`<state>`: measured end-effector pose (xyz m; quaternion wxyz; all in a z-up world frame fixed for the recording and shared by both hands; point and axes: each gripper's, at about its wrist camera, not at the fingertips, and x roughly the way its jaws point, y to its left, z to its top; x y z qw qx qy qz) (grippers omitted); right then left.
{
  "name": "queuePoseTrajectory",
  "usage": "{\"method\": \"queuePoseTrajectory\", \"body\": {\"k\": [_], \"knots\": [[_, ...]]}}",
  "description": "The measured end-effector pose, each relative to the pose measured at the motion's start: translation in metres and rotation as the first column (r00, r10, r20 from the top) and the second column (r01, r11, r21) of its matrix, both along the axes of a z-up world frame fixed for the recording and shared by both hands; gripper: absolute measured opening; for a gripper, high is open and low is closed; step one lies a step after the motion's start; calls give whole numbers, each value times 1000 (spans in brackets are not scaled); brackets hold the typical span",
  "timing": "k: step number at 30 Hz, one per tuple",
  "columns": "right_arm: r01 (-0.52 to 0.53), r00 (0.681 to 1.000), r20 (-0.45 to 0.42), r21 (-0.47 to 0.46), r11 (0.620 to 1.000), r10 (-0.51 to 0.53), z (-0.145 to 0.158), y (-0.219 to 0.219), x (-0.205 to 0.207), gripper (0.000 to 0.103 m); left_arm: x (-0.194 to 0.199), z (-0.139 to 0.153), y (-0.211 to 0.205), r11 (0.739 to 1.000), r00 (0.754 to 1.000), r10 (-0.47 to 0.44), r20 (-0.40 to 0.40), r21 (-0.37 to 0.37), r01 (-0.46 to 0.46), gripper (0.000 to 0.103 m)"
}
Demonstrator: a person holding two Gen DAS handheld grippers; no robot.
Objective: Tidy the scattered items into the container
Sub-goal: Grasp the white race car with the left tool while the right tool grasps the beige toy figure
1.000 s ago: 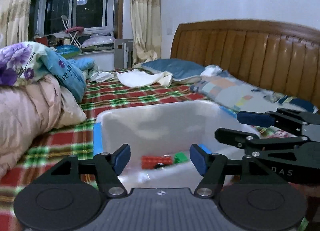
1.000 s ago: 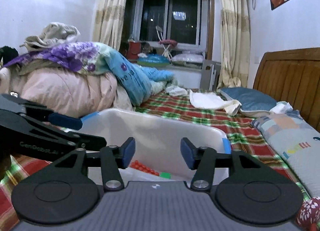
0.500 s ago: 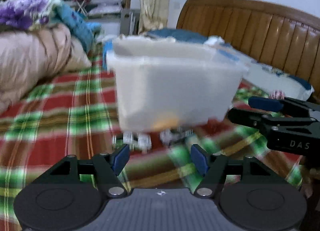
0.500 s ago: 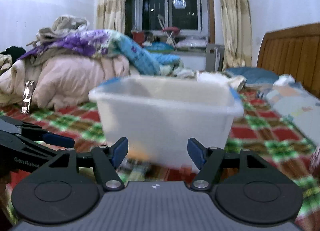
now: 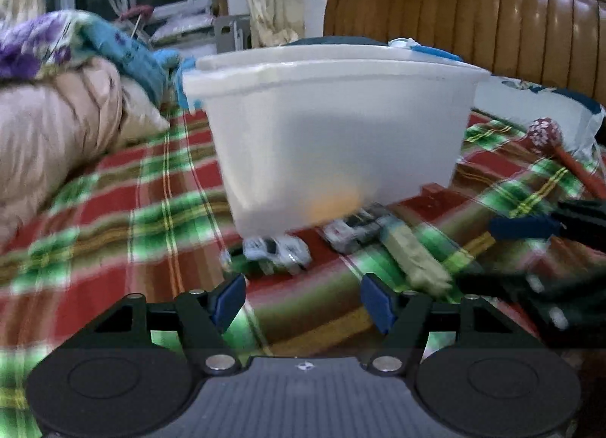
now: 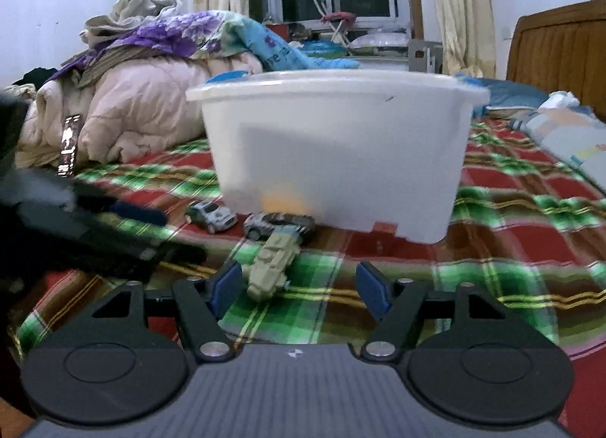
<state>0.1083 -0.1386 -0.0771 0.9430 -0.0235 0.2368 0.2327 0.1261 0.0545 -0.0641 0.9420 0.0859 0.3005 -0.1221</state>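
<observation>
Both grippers have dropped from above the bin's rim to blanket level; its inside is now out of sight.

Left wrist view: left gripper [image 5: 303,296] jaws apart, nothing between them. White plastic bin [image 5: 337,135] stands ahead on the plaid blanket [image 5: 113,229]. Two toy cars [image 5: 276,248] and an olive toy vehicle [image 5: 413,252] lie at its base.

Right wrist view: right gripper [image 6: 299,286] jaws apart, empty; the olive vehicle's tail lies just beside the left pad [image 6: 225,284].

Step, as judged: approach for a pick. Next: centre jaws around the olive vehicle, close, lift over the rim.
</observation>
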Motion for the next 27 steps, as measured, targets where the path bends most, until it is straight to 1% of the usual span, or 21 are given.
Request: {"method": "queuePoseTrajectory", "body": {"k": [2, 4, 6, 7, 9, 12, 14, 16, 19, 20, 22, 23, 24, 27], "knots": [[-19, 1000, -8, -21, 1000, 19, -5, 4, -2, 70, 12, 1, 4, 999, 999, -32, 29, 20, 31, 71], [-33, 999, -11, -27, 999, 33, -7, 7, -2, 70, 25, 1, 8, 994, 994, -107, 37, 39, 105, 71], [-40, 999, -13, -27, 999, 40, -8, 9, -2, 70, 38, -4, 12, 982, 983, -180, 18, 59, 179, 71], [-39, 999, -16, -28, 999, 39, -9, 9, -1, 70, 44, -7, 14, 975, 977, -215, -8, 59, 215, 71], [-35, 999, -25, -23, 999, 34, -11, 9, 3, 70, 49, -12, 17, 967, 968, -248, -40, 42, 249, 71], [-29, 999, -28, -19, 999, 28, -13, 10, 6, 70, 39, -10, 17, 960, 958, -282, -46, -19, 281, 73], [-17, 1000, -19, -39, 999, 16, -14, 13, 9, 70, 27, -9, 13, 964, 963, -264, -45, -30, 263, 74], [-14, 1000, -10, -70, 997, 13, -15, 19, 12, 70, 16, -9, 8, 971, 971, -237, -39, -22, 237, 74], [-45, 999, 8, -94, 995, 46, -14, 30, 12, 69, 12, -7, 4, 975, 974, -224, -20, -16, 223, 74], [-54, 998, 13, -105, 993, 56, -14, 34, 12, 68, 16, -8, 3, 978, 978, -210, -18, -1, 210, 74], [-50, 998, 25, -142, 989, 54, -15, 41, 13, 65, 26, -13, -1, 983, 986, -168, -18, 71, 169, 74], [-36, 999, 28, -160, 986, 41, -16, 43, 15, 59, 30, -16, -1, 983, 986, -162, -26, 88, 164, 74], [-25, 999, 27, -170, 985, 29, -16, 44, 17, 56, 35, -17, -1, 982, 985, -170, -36, 77, 172, 74], [-13, 1000, 18, -165, 986, 16, -17, 44, 24, 56, 45, -17, 5, 983, 982, -183, -50, 19, 184, 74]]}}
